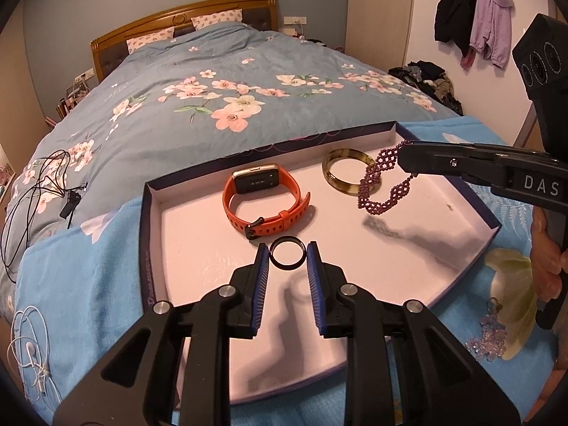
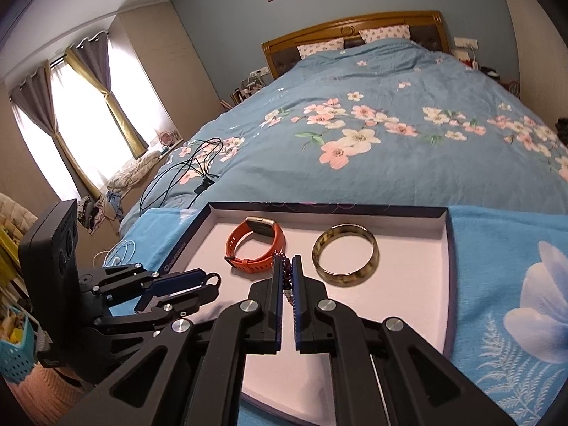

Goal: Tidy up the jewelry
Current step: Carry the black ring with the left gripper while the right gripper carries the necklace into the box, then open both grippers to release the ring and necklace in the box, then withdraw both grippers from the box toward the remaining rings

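A shallow white tray [image 1: 184, 220] with dark rim lies on a blue cloth on the bed. In it lie an orange smartwatch [image 1: 264, 200] and a tortoiseshell bangle [image 1: 346, 175]. My left gripper [image 1: 287, 256] is shut on a black ring [image 1: 287, 255] and holds it above the tray floor, near the watch. My right gripper [image 1: 399, 156] is shut on a purple beaded bracelet [image 1: 381, 183], which hangs above the tray beside the bangle. In the right wrist view the bracelet [image 2: 287, 277] sits between the fingers [image 2: 275, 284], with the watch [image 2: 254, 243] and bangle [image 2: 346, 261] beyond.
A pale beaded piece [image 1: 488, 337] lies on the blue cloth to the right of the tray. Black cables [image 1: 39, 184] and white earphones [image 1: 30, 348] lie on the bed at the left. The tray's far rim [image 2: 319, 209] meets the floral quilt.
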Action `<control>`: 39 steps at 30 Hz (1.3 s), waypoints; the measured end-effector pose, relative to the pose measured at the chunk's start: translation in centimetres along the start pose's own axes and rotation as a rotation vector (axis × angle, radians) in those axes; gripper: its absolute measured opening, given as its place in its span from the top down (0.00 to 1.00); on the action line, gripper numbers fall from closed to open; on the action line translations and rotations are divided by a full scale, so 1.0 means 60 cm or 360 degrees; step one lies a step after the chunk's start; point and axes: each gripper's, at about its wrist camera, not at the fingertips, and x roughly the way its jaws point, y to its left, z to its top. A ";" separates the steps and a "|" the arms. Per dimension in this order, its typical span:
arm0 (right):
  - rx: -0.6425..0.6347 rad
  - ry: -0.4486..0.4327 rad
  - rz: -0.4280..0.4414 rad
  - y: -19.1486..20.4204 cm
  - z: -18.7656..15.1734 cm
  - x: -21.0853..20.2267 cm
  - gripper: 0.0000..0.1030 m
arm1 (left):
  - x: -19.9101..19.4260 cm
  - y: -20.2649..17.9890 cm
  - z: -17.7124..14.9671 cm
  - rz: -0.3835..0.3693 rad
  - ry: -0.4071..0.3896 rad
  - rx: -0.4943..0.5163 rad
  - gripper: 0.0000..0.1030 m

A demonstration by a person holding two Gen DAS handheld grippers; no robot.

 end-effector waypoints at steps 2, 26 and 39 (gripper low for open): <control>0.0018 0.0025 -0.0017 -0.006 -0.001 0.009 0.97 | 0.010 0.001 0.002 0.0000 0.0021 -0.0009 0.79; 0.0004 0.0121 -0.0200 -0.040 -0.016 0.028 0.86 | 0.063 0.006 0.016 -0.0016 0.0088 -0.0060 0.75; -0.0192 0.0022 -0.0082 0.005 -0.076 -0.099 0.72 | -0.087 0.027 -0.021 0.0016 -0.0163 -0.0105 0.51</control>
